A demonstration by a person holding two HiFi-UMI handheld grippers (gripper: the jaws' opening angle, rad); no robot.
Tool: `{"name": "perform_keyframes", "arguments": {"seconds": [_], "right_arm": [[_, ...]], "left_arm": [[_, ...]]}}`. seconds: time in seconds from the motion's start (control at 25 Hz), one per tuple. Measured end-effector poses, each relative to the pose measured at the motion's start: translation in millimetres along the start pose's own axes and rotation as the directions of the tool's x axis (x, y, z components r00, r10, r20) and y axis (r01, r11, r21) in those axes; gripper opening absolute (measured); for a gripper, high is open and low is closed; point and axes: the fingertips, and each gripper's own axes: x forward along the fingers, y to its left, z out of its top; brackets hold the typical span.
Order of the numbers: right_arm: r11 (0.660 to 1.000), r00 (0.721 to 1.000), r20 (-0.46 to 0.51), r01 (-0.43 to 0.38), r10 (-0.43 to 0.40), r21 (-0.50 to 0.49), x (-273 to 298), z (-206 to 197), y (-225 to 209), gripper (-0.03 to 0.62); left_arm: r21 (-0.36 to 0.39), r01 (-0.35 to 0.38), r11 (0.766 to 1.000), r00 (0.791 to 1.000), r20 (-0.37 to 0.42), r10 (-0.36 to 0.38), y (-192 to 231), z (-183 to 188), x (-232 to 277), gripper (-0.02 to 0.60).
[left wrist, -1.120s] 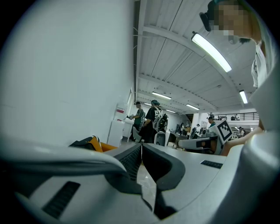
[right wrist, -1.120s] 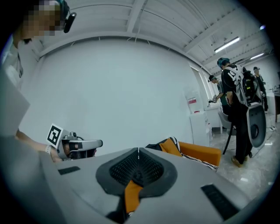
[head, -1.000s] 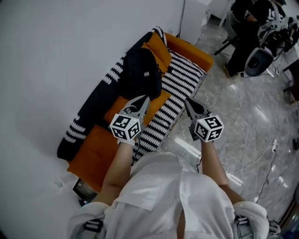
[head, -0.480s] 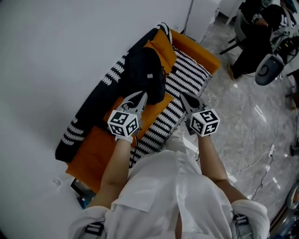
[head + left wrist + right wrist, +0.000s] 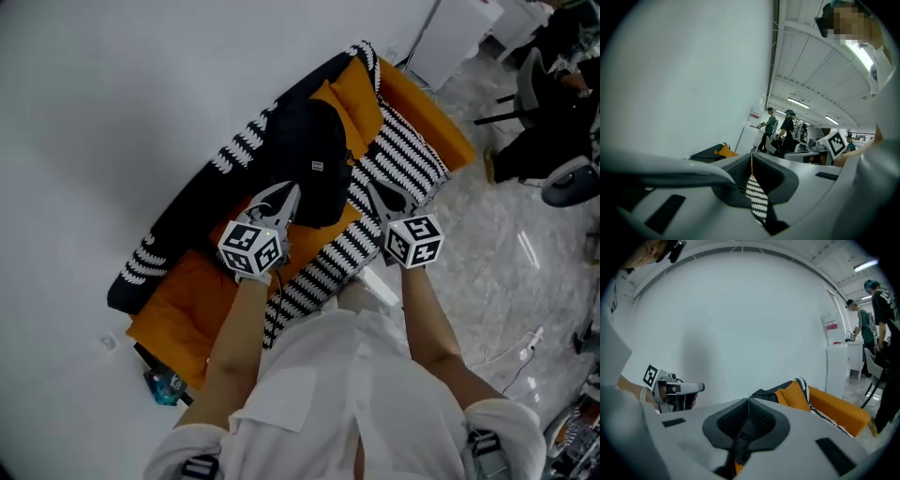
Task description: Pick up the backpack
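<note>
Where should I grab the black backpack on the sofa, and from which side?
No handle or strap shows, so I'd pinch the backpack by its soft near edge, one claw per corner. Come from the front of the sofa, the way the left claw and right claw point. It lies slumped against the backrest with that edge facing you. Both claws are shut; open them first.

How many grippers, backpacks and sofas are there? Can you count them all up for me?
Grippers: 2 (left gripper, right gripper)
Backpack: 1 (black backpack, lying on the sofa)
Sofa: 1 (orange sofa)
Total: 4
</note>
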Motion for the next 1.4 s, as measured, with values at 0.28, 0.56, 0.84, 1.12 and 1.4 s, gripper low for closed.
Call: {"name": "perform_keyframes", "arguments": {"seconds": [0.28,0.56,0.84,1.12,1.4], "right_arm": [[0.998,0.996,-0.063,-0.065,0.064,-0.009,69.0,4.6,-16.9,0.02],[0.995,0.992,-0.08,-0.097,0.096,-0.006,116.1,8.7,-20.9,0.02],[0.997,0.992,-0.1,-0.078,0.078,0.008,135.8,5.4,-34.1,0.021],[0.997,0.99,-0.119,-0.072,0.074,0.016,150.5,-0.6,-42.5,0.021],[0.997,0.986,-0.15,-0.074,0.075,0.011,170.9,-9.9,-51.0,0.049]], "left_arm": [[-0.033,-0.066,0.997,0.998,-0.019,0.065,49.0,6.1,36.6,0.026],[-0.064,-0.096,0.993,0.994,-0.05,0.093,82.9,2.8,62.1,0.026],[-0.081,-0.095,0.992,0.993,-0.083,0.088,100.1,-4.7,79.9,0.026],[-0.095,-0.091,0.991,0.992,-0.1,0.081,117.2,-10.4,93.0,0.026],[-0.104,-0.102,0.989,0.99,-0.112,0.09,134.9,-15.5,105.3,0.026]]}}
